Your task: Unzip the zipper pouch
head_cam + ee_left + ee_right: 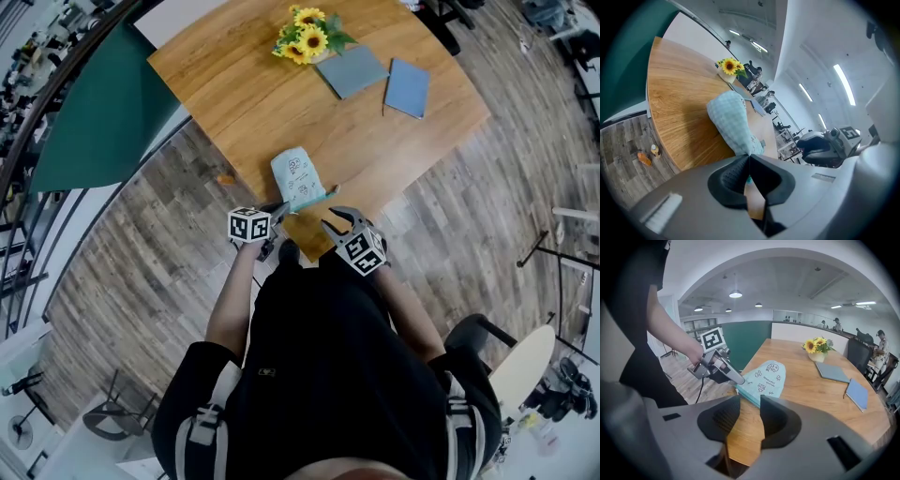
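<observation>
One pouch [296, 176] corner is pinched by the left hand-held gripper [279, 210]; its long axis runs away, just ahead of the wide-open right hand-held gripper [336, 221].

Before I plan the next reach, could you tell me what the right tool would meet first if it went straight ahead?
Most likely the zipper pouch: its near teal edge lies just beyond the open right tool. The left tool, shut on its corner, sits slightly left.

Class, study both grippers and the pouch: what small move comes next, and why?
Probably ease the right gripper forward onto the teal edge of the pouch, seemingly its zipper, and close. Its jaws stand open just short of it, while the left gripper pinches one corner.
</observation>
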Motion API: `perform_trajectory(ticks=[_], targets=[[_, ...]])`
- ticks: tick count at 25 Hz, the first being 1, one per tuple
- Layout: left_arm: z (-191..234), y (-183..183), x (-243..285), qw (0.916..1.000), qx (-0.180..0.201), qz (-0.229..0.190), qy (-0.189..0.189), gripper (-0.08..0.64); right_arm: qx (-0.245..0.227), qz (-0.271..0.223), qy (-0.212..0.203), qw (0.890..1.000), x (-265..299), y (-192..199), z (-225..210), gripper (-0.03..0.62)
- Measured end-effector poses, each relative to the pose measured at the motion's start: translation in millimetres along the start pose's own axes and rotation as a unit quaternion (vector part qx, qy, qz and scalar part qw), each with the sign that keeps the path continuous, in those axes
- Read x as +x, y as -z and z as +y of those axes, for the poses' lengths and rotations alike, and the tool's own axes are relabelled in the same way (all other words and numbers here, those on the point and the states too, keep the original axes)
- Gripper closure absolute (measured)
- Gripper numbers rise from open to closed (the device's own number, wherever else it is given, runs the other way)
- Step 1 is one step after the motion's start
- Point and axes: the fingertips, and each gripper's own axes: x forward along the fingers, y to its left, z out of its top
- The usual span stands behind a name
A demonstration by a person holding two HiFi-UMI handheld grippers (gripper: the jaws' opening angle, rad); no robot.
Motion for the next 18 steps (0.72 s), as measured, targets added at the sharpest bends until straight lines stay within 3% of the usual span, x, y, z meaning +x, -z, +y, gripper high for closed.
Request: perform_trajectory(ticks=[18], targets=[[-50.7, -31.5, -10.1, 0.9978, 0.023, -0.044, 0.044, 0.554, 0.005, -0.023, 0.002, 1.0, -3.9, -4.7, 19.4, 0.477]])
